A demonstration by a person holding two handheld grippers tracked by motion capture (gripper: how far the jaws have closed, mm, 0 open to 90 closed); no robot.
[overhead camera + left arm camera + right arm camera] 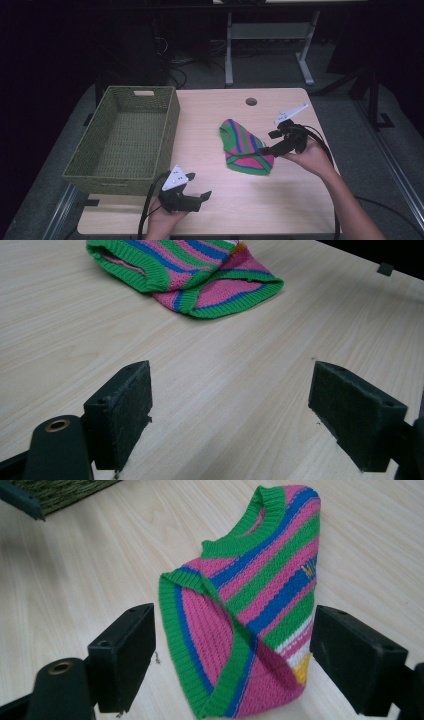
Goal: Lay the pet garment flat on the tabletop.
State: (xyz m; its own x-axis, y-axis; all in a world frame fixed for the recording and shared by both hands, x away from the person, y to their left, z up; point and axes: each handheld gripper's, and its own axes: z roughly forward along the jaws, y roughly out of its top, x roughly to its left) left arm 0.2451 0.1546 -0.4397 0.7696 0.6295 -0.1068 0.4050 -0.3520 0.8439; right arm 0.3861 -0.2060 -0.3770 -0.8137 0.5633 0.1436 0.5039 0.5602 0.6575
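1. Striped knit garment [246,148]: a small sweater in green, pink and blue bands with green ribbed edging. It lies flat on the table, right of centre, partly folded over itself. In your right gripper view [250,625] a white and a yellow band show near its lower edge.

2. Your right gripper [266,149]: held at the garment's right edge, pointing left toward it. Its jaws stand wide apart with nothing clamped; in its own view [232,667] the folded corner of the garment lies between the two pads, touching neither. Your right hand [310,157] holds it from the table's right side.

3. Your left gripper [200,196]: low over the near edge of the table, well apart from the garment. Its jaws are spread wide and hold nothing; its own view [230,422] shows bare wood between the pads and the garment [200,275] farther off. Your left hand [165,215] grips it from below.

4. Table [240,200]: light wood top with a round cable hole [251,102] near the far edge.

5. Woven basket [92,162]: olive green, rectangular, with a cut-out handle in its far wall. It stands on the left part of the table, apart from the garment.
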